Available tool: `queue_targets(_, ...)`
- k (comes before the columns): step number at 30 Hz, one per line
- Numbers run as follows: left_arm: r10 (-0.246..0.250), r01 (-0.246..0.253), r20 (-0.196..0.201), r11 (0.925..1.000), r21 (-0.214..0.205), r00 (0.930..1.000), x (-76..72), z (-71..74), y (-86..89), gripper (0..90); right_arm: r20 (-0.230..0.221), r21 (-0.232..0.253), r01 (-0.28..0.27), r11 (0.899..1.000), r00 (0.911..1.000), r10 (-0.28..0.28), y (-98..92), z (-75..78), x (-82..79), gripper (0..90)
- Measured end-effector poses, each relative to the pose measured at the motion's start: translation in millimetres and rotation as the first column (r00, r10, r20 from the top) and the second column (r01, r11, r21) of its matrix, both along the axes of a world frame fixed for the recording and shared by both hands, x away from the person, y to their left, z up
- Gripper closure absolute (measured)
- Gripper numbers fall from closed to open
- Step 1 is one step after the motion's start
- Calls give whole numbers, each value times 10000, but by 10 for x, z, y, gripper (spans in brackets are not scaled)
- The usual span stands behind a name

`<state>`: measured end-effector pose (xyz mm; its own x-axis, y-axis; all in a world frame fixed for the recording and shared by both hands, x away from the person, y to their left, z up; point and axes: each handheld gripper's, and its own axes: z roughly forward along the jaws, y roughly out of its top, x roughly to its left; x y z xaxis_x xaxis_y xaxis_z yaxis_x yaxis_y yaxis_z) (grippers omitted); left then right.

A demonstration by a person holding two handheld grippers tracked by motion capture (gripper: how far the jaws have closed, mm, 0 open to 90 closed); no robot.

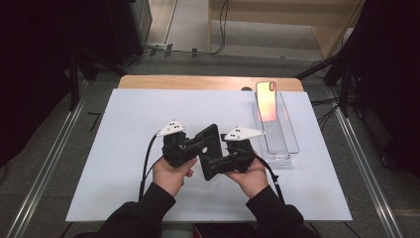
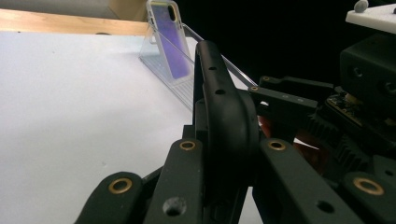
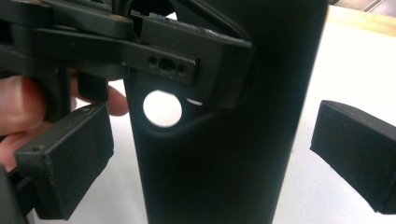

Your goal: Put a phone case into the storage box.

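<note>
A black phone case [image 1: 210, 151] is clamped between the jaws of the left gripper [image 2: 224, 154]; in the left gripper view the rounded edge of the case is seen squeezed tight between them. In the right gripper view the jaws of the right gripper [image 3: 210, 158] are seen standing wide apart, one on each side of the case, with gaps between; the case is not pressed by them. A round hole [image 3: 162, 108] in the case is shown there, with white seen through it, and the fingers [image 3: 28, 107] of the left hand are seen at the left.

In the high view the case is held above the middle of the white tabletop [image 1: 124, 148], near the person, between both hands. Far and to the right, a clear tray [image 1: 277, 136] is seen, and a phone [image 1: 266, 101] with a shiny orange-pink back is leaned up in it. In the left gripper view the same phone looks purple. No writing can be read.
</note>
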<state>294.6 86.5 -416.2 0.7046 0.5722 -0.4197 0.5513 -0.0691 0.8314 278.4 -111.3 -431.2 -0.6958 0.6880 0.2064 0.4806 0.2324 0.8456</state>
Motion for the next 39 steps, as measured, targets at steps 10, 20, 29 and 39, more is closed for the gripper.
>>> queue_targets(10,-28,28,-75,10000,-50,10000,-65,29,6,843,78,-80,-209,9997,9997,210,82,0,2,113)
queue_targets(20,-6,5,-106,9999,-130,9999,-73,77,47,668,-27,-268,-158,9995,9999,157,75,4,25,125)
queue_targets(29,-190,178,-744,9997,-169,9970,-41,102,116,487,-148,-439,117,9990,9998,-123,-12,-29,85,125)
queue_targets(39,-695,709,-1411,9975,54,9876,-26,106,201,400,-379,-478,333,9983,9987,-351,-147,-46,161,125)
